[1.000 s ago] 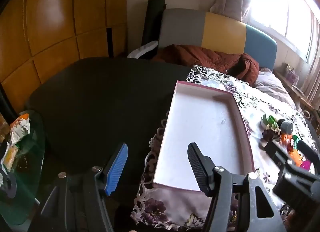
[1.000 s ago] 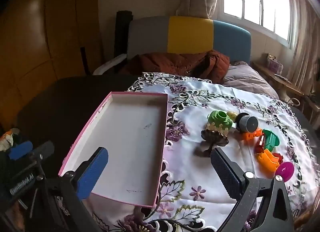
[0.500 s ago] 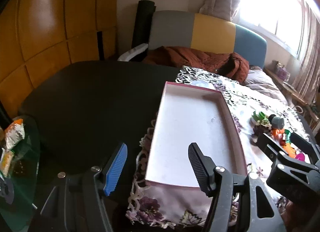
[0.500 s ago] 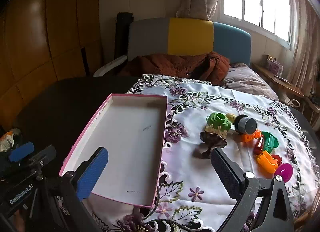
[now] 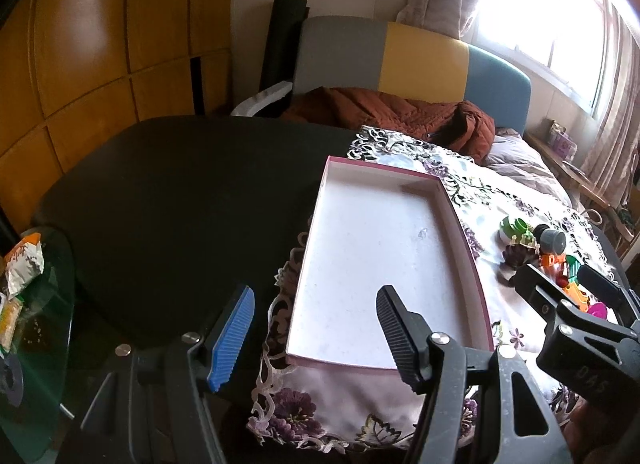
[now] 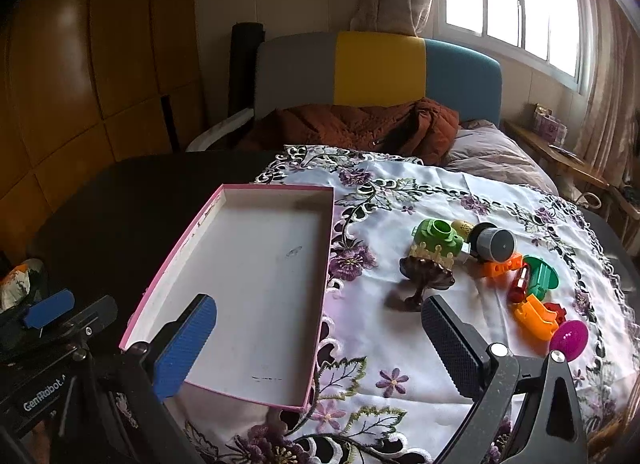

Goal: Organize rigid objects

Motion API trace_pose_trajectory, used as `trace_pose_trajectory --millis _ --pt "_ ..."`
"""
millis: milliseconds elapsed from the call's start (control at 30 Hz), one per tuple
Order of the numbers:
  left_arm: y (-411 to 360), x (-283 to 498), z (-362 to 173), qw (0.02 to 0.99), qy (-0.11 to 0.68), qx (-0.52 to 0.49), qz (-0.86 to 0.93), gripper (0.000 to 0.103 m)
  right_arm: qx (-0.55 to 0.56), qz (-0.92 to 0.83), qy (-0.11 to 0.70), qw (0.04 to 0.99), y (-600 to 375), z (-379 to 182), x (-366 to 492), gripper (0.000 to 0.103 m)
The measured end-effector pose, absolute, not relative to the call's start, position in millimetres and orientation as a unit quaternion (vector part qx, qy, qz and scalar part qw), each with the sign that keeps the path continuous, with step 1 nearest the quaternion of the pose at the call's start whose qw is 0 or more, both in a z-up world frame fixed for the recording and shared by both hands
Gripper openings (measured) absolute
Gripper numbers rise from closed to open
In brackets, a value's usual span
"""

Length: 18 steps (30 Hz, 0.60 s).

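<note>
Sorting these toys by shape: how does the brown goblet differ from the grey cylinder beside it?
The brown goblet stands upright on a stem and foot; the grey cylinder lies on its side, flat end facing the camera. The goblet is dark glossy brown with a wide bowl; the cylinder is matte grey and straight-sided. The goblet sits nearer the pink box. Both rest on the floral tablecloth, outside the box.

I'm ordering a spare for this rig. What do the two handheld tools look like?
Both match: the left tool and right tool are black frames with silver screws, carrying one blue ribbed pad and one black ribbed pad. White "GenRobot.AI" lettering marks the left tool's body.
</note>
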<state>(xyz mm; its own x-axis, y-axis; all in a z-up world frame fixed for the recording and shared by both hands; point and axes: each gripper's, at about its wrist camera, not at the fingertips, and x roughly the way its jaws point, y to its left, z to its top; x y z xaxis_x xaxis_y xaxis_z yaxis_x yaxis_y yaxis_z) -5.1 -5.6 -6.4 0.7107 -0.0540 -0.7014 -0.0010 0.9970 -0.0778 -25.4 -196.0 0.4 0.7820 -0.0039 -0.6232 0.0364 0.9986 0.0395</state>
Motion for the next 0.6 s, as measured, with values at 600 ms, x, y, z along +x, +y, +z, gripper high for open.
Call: trace_pose_trajectory --millis 600 --pt "-22 4 -9 0.919 0.390 -0.023 -0.048 0.065 0.036 -0.022 0.332 0.942 -216 -1 -20 0.103"
